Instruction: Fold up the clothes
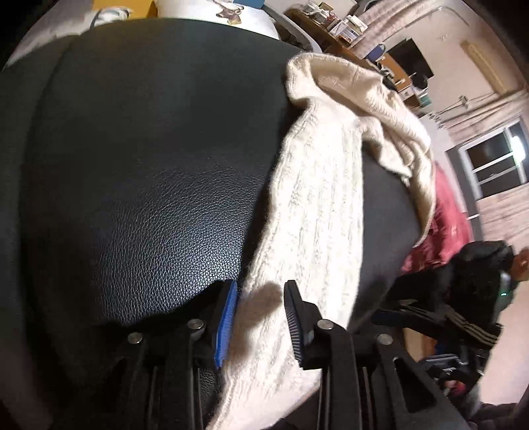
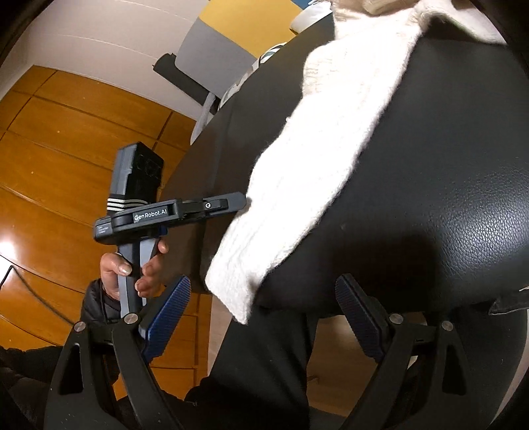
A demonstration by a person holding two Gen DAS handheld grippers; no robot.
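A cream knitted sweater [image 1: 317, 205] lies on a black leather-like surface [image 1: 148, 165], one long sleeve running toward me and over the near edge. My left gripper [image 1: 261, 314] straddles that sleeve, its blue-padded fingers [image 1: 226, 321] narrowly apart with knit between them, not visibly pinched. In the right wrist view the same sleeve [image 2: 314, 158] hangs off the black surface [image 2: 429, 198], and the left gripper [image 2: 243, 200], held by a hand [image 2: 115, 268], meets the sleeve's side edge. My right gripper [image 2: 261, 297] is wide open, just short of the sleeve's hanging end, holding nothing.
A red patterned cloth [image 1: 443, 225] lies beyond the sweater's bunched body. A person in dark clothing [image 1: 476, 264] is at the right. Wooden floor [image 2: 66, 149] lies below the surface's edge. Cluttered desks [image 1: 347, 29] and a window [image 1: 496, 158] stand far back.
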